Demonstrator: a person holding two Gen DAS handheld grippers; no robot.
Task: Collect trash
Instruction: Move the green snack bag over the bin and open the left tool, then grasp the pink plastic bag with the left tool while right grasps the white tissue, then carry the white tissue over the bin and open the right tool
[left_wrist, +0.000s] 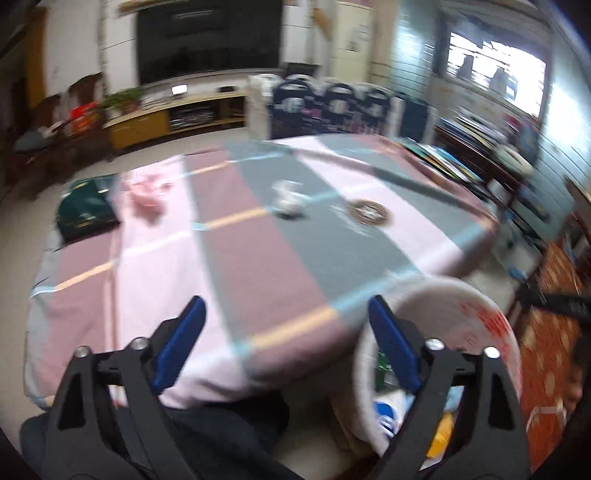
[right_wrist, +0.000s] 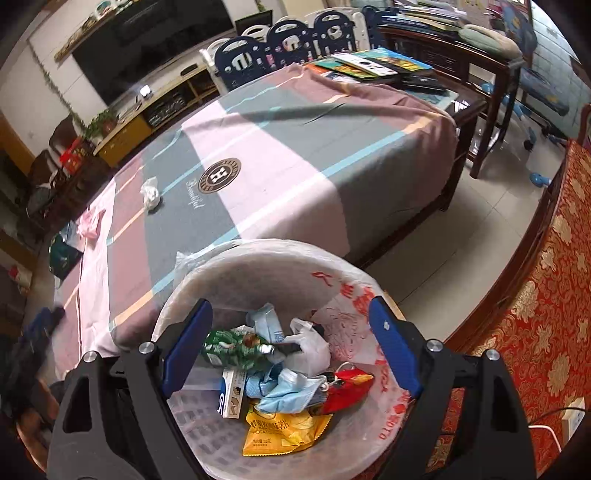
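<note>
Both grippers stand released with nothing between the blue pads: the right gripper (right_wrist: 291, 343) hangs over the bin (right_wrist: 280, 247), and the left gripper (left_wrist: 286, 339) points across the table (left_wrist: 258, 266) with the bin's rim just beside its right finger. The bin, lined with a thin white bag, already holds a yellow chip packet (right_wrist: 284, 430), a red wrapper (right_wrist: 345, 387), blue masks (right_wrist: 291, 391), a green wrapper (right_wrist: 236, 347) and a small white box (right_wrist: 232, 391). Trash left on the striped cloth: a crumpled white wad (right_wrist: 151, 194) near the round logo (right_wrist: 219, 175), and a pink scrap (right_wrist: 90, 223) farther off toward the far-left edge, next to a dark green bag (right_wrist: 62, 254) hanging at the table's side. The wad looks like tissue or thin plastic: very light, soft, and likely to crush rather than resist, so it should not slip but may drag or snag the cloth if the fingers come down too low. The best hold is probably across its bulging middle, with the pads closing from either side just above the cloth. The pink scrap looks flatter and limper, so pinching a raised fold would seem safer than scraping at an edge. The left view is blurred, so finer detail of either piece cannot be told.
</note>
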